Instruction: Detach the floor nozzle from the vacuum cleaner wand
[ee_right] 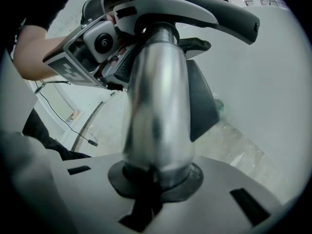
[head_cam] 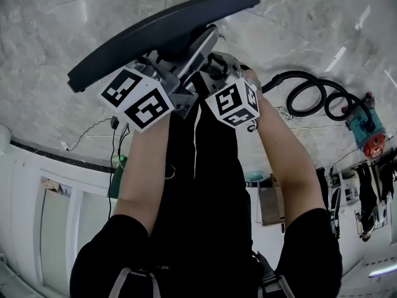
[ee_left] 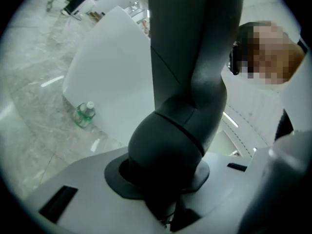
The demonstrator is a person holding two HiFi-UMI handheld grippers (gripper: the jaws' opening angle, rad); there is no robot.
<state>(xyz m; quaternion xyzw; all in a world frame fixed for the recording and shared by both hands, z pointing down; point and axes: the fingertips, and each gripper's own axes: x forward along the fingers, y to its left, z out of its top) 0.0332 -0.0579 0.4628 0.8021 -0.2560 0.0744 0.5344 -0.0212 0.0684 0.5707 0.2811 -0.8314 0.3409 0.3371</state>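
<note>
Floor nozzle (head_cam: 161, 27): raised at upper left, neck (ee_left: 170, 145) clamped by left gripper (ee_left: 165, 199)
Wand (ee_right: 156, 96): clamped by right gripper (ee_right: 153, 179), just right of neck

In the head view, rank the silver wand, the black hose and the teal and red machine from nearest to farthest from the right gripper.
1. The silver wand: held in the jaws of the right gripper.
2. The black hose: coiled on the floor, to its right.
3. The teal and red machine: beyond the hose, farthest right.
</note>
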